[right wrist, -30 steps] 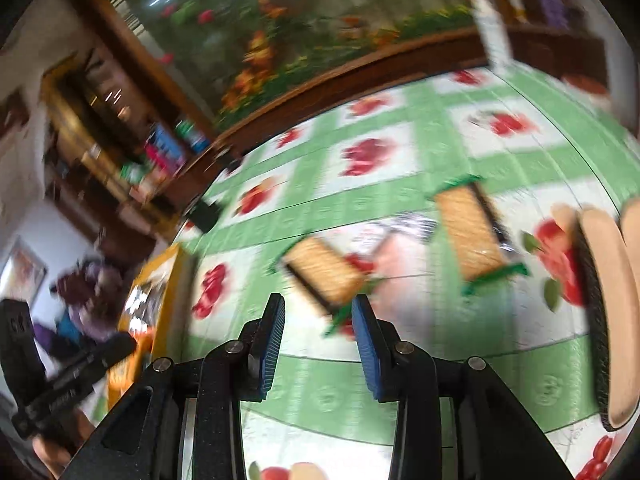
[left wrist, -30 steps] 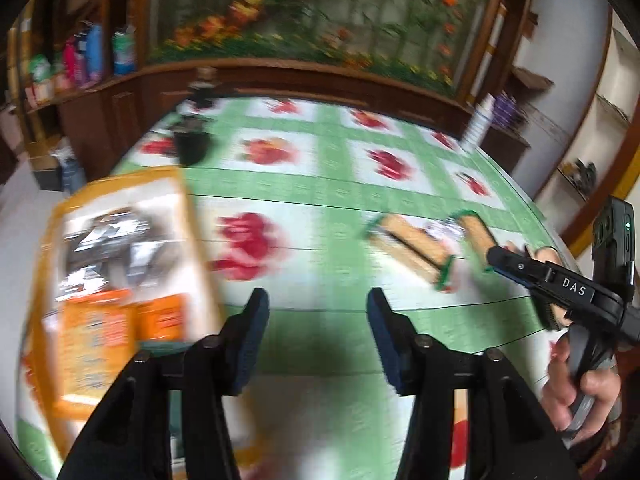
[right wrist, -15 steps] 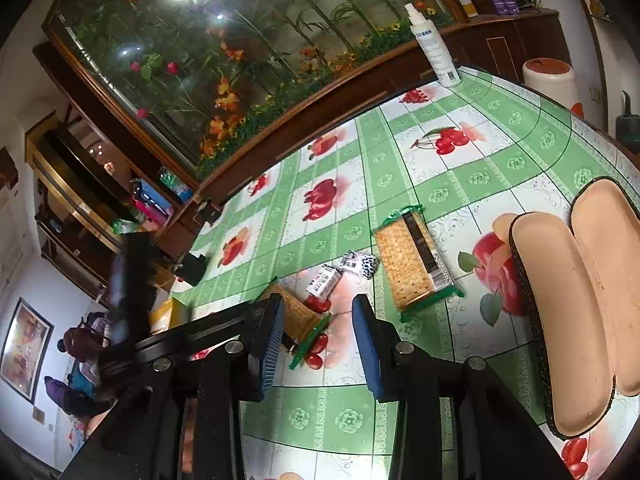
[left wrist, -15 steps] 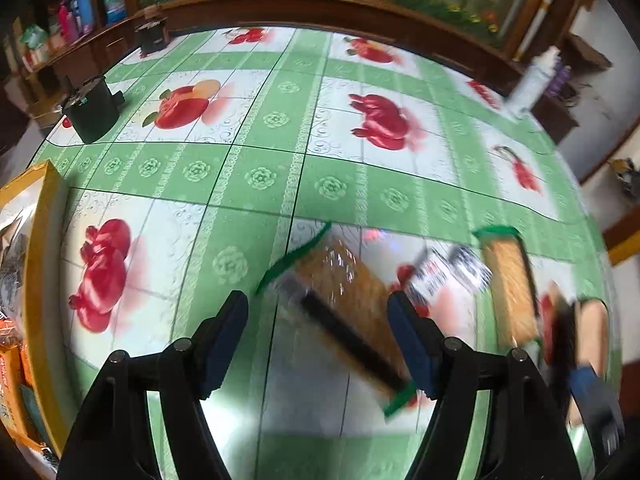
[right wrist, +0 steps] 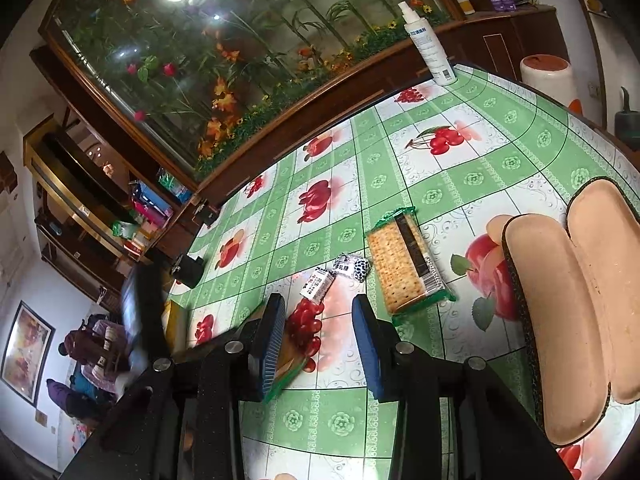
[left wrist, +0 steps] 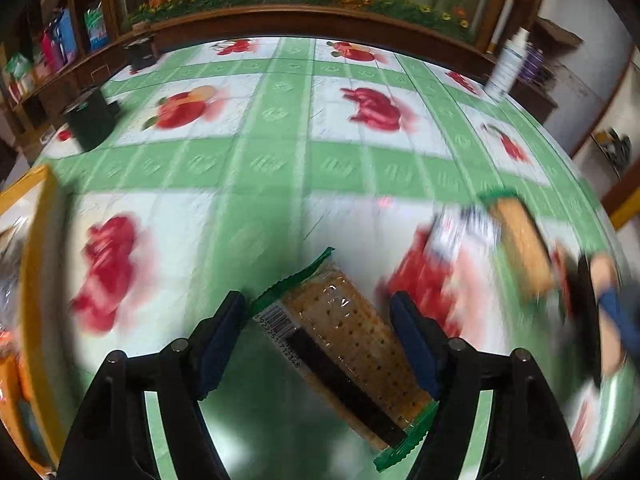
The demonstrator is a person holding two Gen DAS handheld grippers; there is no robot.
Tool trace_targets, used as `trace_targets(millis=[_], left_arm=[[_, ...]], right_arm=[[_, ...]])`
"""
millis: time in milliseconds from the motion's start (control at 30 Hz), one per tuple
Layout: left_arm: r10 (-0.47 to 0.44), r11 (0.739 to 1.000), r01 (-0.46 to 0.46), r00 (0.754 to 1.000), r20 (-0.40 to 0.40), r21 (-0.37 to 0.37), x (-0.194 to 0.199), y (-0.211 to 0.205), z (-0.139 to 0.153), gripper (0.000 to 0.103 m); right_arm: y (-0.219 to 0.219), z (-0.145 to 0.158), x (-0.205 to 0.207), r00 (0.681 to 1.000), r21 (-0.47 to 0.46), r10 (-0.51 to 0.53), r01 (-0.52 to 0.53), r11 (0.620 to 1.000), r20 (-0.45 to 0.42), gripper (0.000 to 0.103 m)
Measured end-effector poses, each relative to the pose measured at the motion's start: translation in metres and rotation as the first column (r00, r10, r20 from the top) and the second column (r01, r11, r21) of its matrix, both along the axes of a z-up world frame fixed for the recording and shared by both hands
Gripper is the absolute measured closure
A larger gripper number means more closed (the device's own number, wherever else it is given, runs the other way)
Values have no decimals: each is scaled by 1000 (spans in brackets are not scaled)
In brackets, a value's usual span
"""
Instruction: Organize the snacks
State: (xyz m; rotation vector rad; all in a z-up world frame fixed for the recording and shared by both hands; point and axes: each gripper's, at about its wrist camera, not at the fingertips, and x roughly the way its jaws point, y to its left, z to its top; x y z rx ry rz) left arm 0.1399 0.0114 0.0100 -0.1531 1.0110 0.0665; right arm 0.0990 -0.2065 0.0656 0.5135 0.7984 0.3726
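A cracker pack (left wrist: 348,332) in clear wrap with green ends lies slantwise on the fruit-print tablecloth. My left gripper (left wrist: 318,320) stands open astride it, one blue pad on each side, neither pressing on it. In the right wrist view this pack (right wrist: 288,368) is mostly hidden behind a finger. My right gripper (right wrist: 320,320) hangs open above the cloth with nothing between its pads. A second cracker pack (right wrist: 404,260) and two small sachets (right wrist: 318,284) lie just beyond it. A yellow tray (left wrist: 36,240) holding snacks sits at the far left.
An open glasses case (right wrist: 560,300) with a tan lining lies at the right. A white spray bottle (right wrist: 426,40) stands at the table's far edge and a black cup (left wrist: 90,118) at the far left. A wooden cabinet with shelves runs behind the table.
My left gripper swung from beside the yellow tray to the right and down over the cracker pack, and its jaws widened. The right gripper shifted slightly at first, then stayed put.
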Motion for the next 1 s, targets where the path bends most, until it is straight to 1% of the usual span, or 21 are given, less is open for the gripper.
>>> trace_targets(millis=[33,100,167,200,267,333,400,500,533,633,667,733,767,800,833,867,933,967,1000], left_arm=[[-18,1000,18,1000,9,12,-14,5,-1,29],[-83,996,82,996,34,23,-39,12,-2,29],[-152,988,150,987,52,39,-56,15,-3,29],[-171,985,168,983,61,44,-60,15,-3,29],[-151,988,149,986,69,30,-64,20,-5,27],[-132,991,132,990,47,15,-64,20,-5,20],[-136,991,136,990,28,4,-66,18,-3,19],[-125,992,125,992,-17,13,-70,14,-3,18],[-128,992,128,992,-23,-5,-72,15,-3,16],[-113,993,111,993,-47,-27,-76,15,-4,16],[-115,993,114,992,-46,-23,-77,14,-4,16],[-111,994,112,993,-38,12,-77,11,-5,16],[-112,994,112,993,-30,17,-77,11,-5,17],[-113,993,113,993,-19,35,-77,10,-5,24],[-111,990,111,994,-6,82,-76,9,-6,34],[-107,989,106,994,4,104,-76,8,-6,36],[-108,989,105,994,25,101,-75,12,-5,48],[-106,990,102,994,36,100,-75,13,-4,50],[-106,990,101,994,39,100,-74,14,-4,55]], right_arm=[[1,0,0,1000,-5,1,-1,1000,-1,65],[6,-2,1,1000,-25,9,-10,1000,-4,65],[14,-4,2,1000,-48,26,-27,999,-9,65],[19,-6,4,999,-66,34,-35,997,-14,65],[26,-13,7,998,-86,46,-49,995,-32,66],[33,-22,12,997,-92,42,-47,995,-58,66],[40,-28,17,996,-109,35,-44,993,-87,66],[51,-33,30,989,-89,41,-54,995,-140,65],[55,-34,35,988,-97,40,-55,994,-147,65],[75,-31,57,986,-175,15,-45,984,-169,66],[81,-32,65,984,-185,12,-46,982,-179,66],[91,-36,78,977,-226,-7,-42,973,-212,65],[96,-37,85,974,-243,-15,-42,969,-225,65],[101,-39,92,973,-259,-15,-46,965,-231,65],[105,-40,95,971,-282,-24,-45,958,-236,65],[109,-42,100,968,-320,-39,-44,946,-249,65],[115,-47,104,963,-341,-37,-58,938,-267,65],[117,-46,103,966,-363,-41,-56,930,-254,66],[118,-46,102,967,-386,-46,-57,921,-252,66]])
